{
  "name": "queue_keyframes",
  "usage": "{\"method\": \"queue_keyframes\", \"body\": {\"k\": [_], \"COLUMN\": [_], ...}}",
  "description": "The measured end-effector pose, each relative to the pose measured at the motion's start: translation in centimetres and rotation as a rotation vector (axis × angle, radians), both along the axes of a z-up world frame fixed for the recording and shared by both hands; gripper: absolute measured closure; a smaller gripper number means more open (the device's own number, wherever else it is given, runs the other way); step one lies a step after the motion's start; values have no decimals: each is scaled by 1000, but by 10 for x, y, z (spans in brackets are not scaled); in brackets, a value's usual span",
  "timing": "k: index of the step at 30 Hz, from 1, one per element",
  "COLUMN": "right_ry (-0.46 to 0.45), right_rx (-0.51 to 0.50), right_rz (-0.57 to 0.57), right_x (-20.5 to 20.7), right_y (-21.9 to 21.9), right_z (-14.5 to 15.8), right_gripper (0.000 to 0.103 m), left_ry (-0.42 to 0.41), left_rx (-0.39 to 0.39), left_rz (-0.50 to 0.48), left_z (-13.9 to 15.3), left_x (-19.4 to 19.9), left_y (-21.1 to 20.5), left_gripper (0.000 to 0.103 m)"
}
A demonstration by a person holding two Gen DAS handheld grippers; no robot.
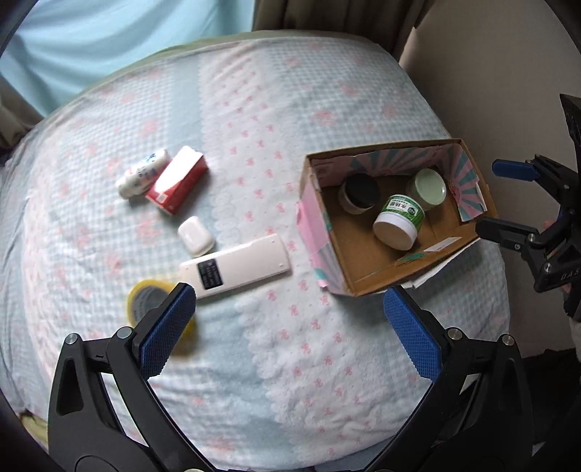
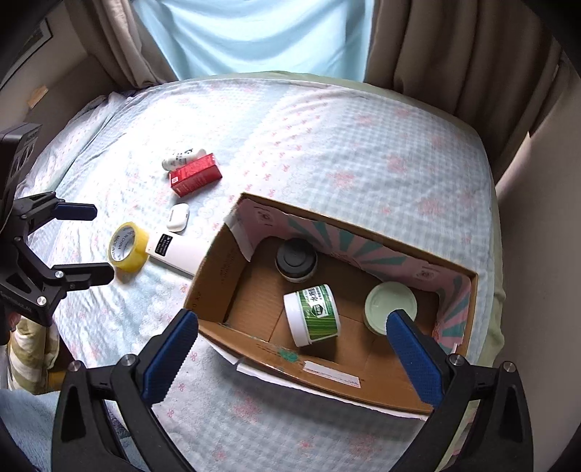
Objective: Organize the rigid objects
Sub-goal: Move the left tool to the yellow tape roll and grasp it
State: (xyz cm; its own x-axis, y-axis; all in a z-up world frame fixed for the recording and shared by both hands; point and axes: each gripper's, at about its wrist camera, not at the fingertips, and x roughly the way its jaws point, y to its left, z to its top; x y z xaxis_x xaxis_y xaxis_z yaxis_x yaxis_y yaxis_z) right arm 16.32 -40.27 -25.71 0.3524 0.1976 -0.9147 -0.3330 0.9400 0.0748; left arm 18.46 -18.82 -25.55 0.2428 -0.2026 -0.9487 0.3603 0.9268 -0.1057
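Note:
An open cardboard box [image 1: 366, 287] [image 2: 232, 254] lies on the bed with three jars inside: a dark-lidded one [image 2: 296, 259], a green-labelled one on its side [image 2: 314, 314] [image 1: 399, 221], and a pale green-lidded one [image 2: 390, 303]. On the sheet to its left lie a white remote [image 1: 236, 267] [image 2: 178, 250], a yellow tape roll [image 2: 127, 252] [image 1: 145, 294], a white earbud case [image 1: 195, 236] [image 2: 178, 217], a red carton [image 1: 178, 185] [image 2: 195, 174] and a small white bottle [image 1: 143, 172] [image 2: 181, 158]. My left gripper [image 1: 290, 326] [image 2: 90, 243] is open and empty above the sheet near the remote. My right gripper [image 2: 292, 348] [image 1: 497, 198] is open and empty over the box's near wall.
The bed is covered by a light blue and pink patterned sheet [image 1: 283, 119]. Brown curtains [image 2: 435, 47] and a pale blue drape [image 2: 254, 32] hang behind it. A beige wall [image 1: 490, 72] runs along the bed's right side.

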Motion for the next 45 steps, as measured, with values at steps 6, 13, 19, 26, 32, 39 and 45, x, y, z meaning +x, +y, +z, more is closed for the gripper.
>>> {"method": "queue_keyframes", "body": {"k": [6, 13, 19, 26, 32, 39, 45], "right_ry": [-29, -33, -6, 80, 174, 219, 234], "right_rx": [-5, -96, -224, -324, -373, -432, -441], "right_rz": [128, 322, 507, 660, 756, 856, 906], "right_x": [4, 5, 18, 41, 62, 75, 71], "right_y": [58, 132, 189, 233, 249, 264, 274], "right_z": [13, 11, -14, -74, -133, -190, -215], "right_gripper": [0, 0, 0, 0, 0, 0, 2], "left_ry": [-33, -8, 31, 51, 77, 94, 86], "left_rx": [28, 95, 108, 153, 167, 156, 188], "left_rz": [114, 165, 183, 131, 98, 53, 13], "left_z": [3, -26, -63, -124, -173, -210, -224], "left_x": [-26, -42, -42, -26, -1, 28, 45], "left_y": [78, 141, 170, 177, 174, 155, 136], "left_gripper": [0, 0, 0, 0, 0, 0, 0]}}
